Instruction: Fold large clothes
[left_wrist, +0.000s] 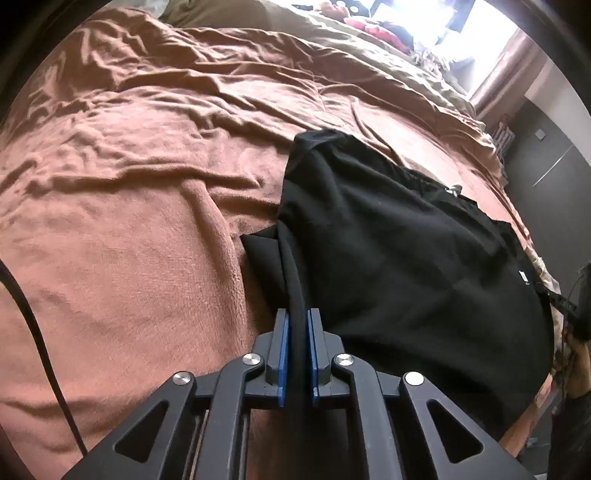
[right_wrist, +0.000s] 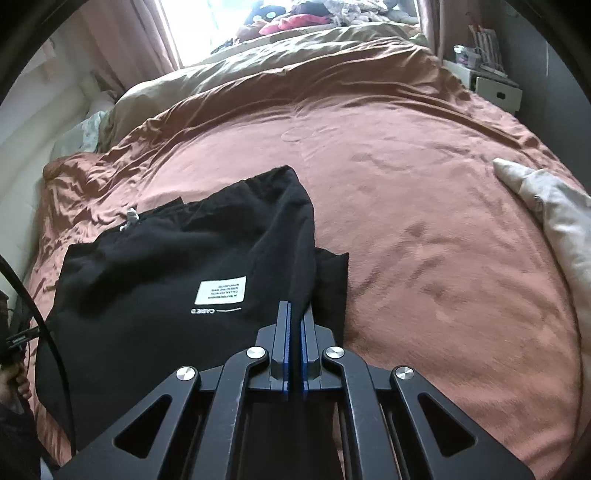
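Both tools tilt down toward the bed. The left tool pinches the black garment at its left edge. The right tool pinches its right edge.

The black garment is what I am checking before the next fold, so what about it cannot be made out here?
- Black garment, right wrist view: its near hem is hidden by the right gripper.
- Left wrist view: its right side is cut off by the lens edge, its near edge hidden by the left gripper.
- White label: the small print is too small and reversed.
- Garment type: dark folds hide its shape.
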